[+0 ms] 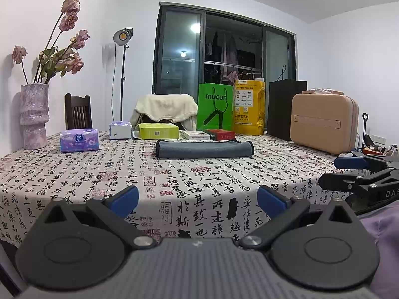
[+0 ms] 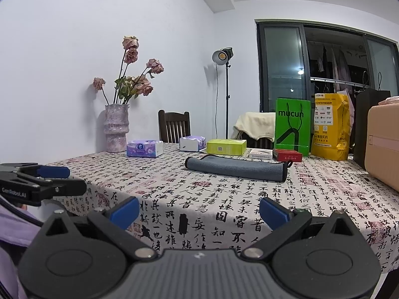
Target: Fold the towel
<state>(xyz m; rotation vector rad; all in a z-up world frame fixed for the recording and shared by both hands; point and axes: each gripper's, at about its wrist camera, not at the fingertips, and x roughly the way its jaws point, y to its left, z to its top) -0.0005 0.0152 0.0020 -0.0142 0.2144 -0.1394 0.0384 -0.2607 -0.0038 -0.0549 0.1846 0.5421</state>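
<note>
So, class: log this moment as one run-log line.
towel: folded, untouched | left gripper: open, empty | right gripper: open, empty | both short of towel

The towel (image 1: 204, 148) lies on the table (image 1: 74, 174) at frame centre, with boxes (image 1: 159, 130) and bags (image 1: 215, 107) behind it. A vase (image 1: 34, 115) stands at the far left, tissue packs (image 1: 79, 140) between it and the boxes. A case (image 1: 324, 123) sits at the right. A chair (image 1: 77, 112) stands behind the table.
</note>
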